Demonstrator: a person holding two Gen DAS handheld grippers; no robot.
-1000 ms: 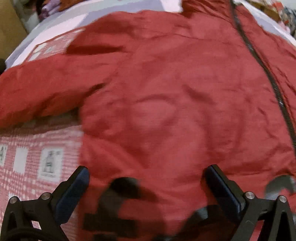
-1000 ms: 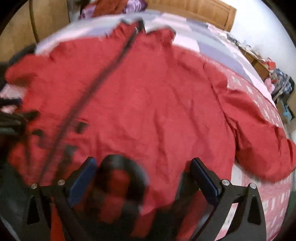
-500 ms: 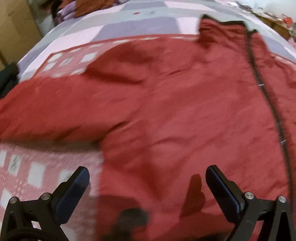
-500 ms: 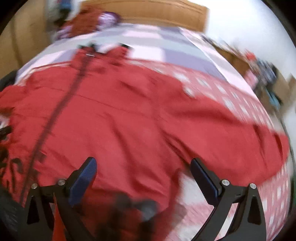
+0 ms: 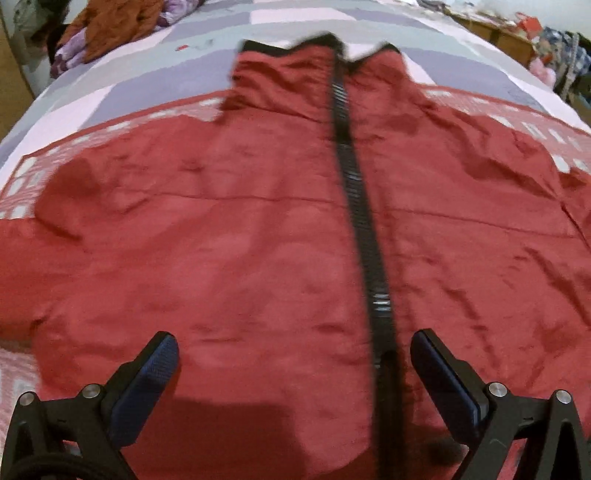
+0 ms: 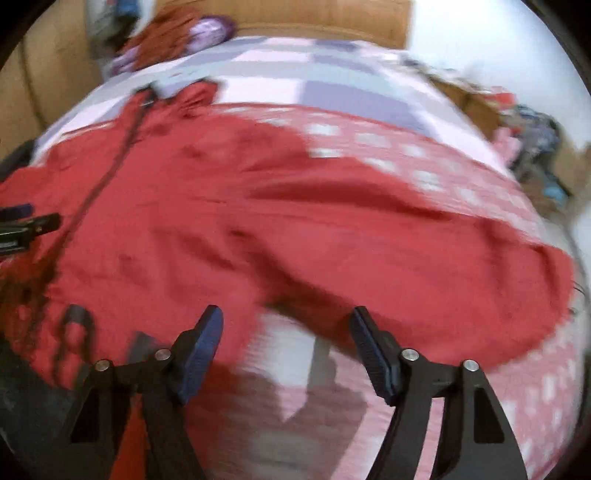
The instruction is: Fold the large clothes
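A large red jacket (image 5: 258,229) with a black front zip (image 5: 364,221) lies spread flat on the bed, collar at the far end. My left gripper (image 5: 293,354) hovers open above the lower front, the zip just inside its right finger, nothing between its pads. In the right wrist view the jacket (image 6: 221,229) fills the left and middle, and its right sleeve (image 6: 461,266) reaches out to the right. My right gripper (image 6: 286,332) hangs over the gap below that sleeve; its jaws are closing with nothing between them. The left gripper's tip (image 6: 26,229) shows at the left edge.
The bed cover (image 5: 140,88) is checked in grey, lilac and pink, with a red-and-white pattern (image 6: 546,398) toward the near side. A heap of orange and purple clothes (image 5: 110,29) lies at the far left corner. Cluttered furniture (image 5: 546,48) stands beyond the bed's right side.
Both grippers have pulled back and risen from the jacket, so more of it and the bed shows. The left view swung right toward the zip; the right view swung toward the sleeve. The right jaws narrowed.
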